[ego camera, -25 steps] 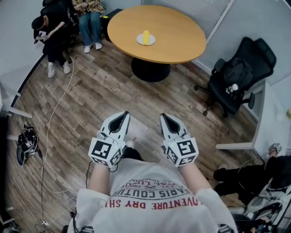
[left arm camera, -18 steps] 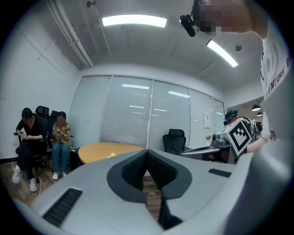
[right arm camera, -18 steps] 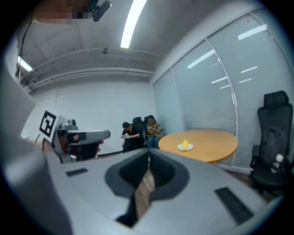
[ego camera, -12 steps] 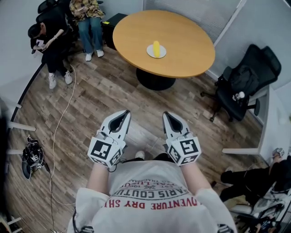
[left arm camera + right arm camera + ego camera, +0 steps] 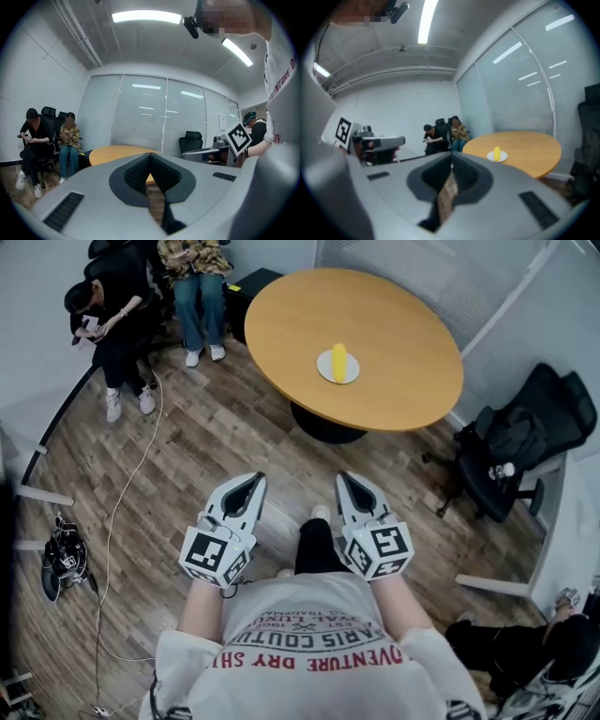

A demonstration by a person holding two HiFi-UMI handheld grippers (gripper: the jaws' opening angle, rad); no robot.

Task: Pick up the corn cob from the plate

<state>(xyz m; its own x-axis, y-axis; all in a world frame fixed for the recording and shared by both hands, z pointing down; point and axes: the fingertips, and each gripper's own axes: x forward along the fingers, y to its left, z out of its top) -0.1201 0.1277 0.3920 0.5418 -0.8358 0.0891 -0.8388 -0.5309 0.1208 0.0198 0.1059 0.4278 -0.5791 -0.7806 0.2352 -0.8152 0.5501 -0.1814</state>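
Note:
A yellow corn cob (image 5: 339, 362) stands upright on a small white plate (image 5: 325, 367) near the middle of a round wooden table (image 5: 394, 306). The right gripper view shows the corn cob (image 5: 497, 153) and its plate (image 5: 503, 158) on the table (image 5: 534, 145), to the right of the jaws. Both grippers are held out in front of the person's chest, over the wooden floor and well short of the table. My left gripper (image 5: 251, 480) and my right gripper (image 5: 345, 479) are both shut, with nothing held between their tips.
Two people (image 5: 112, 306) sit on chairs by the wall at the far left. A black office chair (image 5: 525, 442) stands right of the table. A cable (image 5: 117, 512) runs over the floor on the left, past some black gear (image 5: 58, 554).
The table with the corn cob has come nearer and shifted right and lower in the head view as the person walks towards it. Both grippers stay shut in the same pose.

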